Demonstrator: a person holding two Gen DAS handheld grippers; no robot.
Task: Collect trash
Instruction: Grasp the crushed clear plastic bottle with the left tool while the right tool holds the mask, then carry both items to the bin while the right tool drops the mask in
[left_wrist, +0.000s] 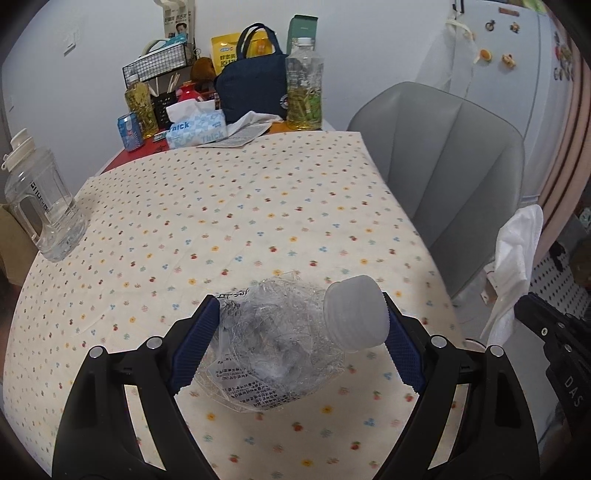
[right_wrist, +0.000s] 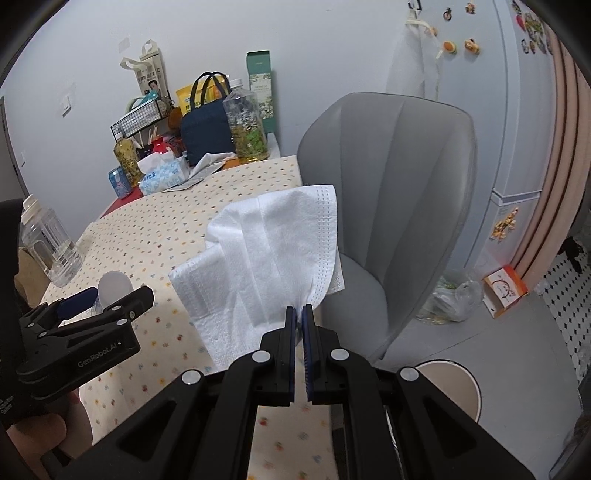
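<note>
My left gripper (left_wrist: 299, 306) is shut on a crushed clear plastic bottle (left_wrist: 280, 347) with a white cap (left_wrist: 356, 314), held just above the flowered tablecloth (left_wrist: 221, 206). My right gripper (right_wrist: 299, 308) is shut on a white paper tissue (right_wrist: 266, 258) that hangs up and to the left of the jaws, over the table's right edge. The tissue also shows in the left wrist view (left_wrist: 515, 262), with the right gripper's body (left_wrist: 554, 343) beside it. The left gripper (right_wrist: 110, 299) and bottle cap (right_wrist: 114, 286) show at left in the right wrist view.
A grey chair (left_wrist: 443, 173) stands at the table's right side. A clear water jug (left_wrist: 40, 199) sits at the left edge. Bottles, a tissue box (left_wrist: 195, 129), a can and a navy bag (left_wrist: 251, 88) crowd the far end. A round bin rim (right_wrist: 450, 384) is on the floor below.
</note>
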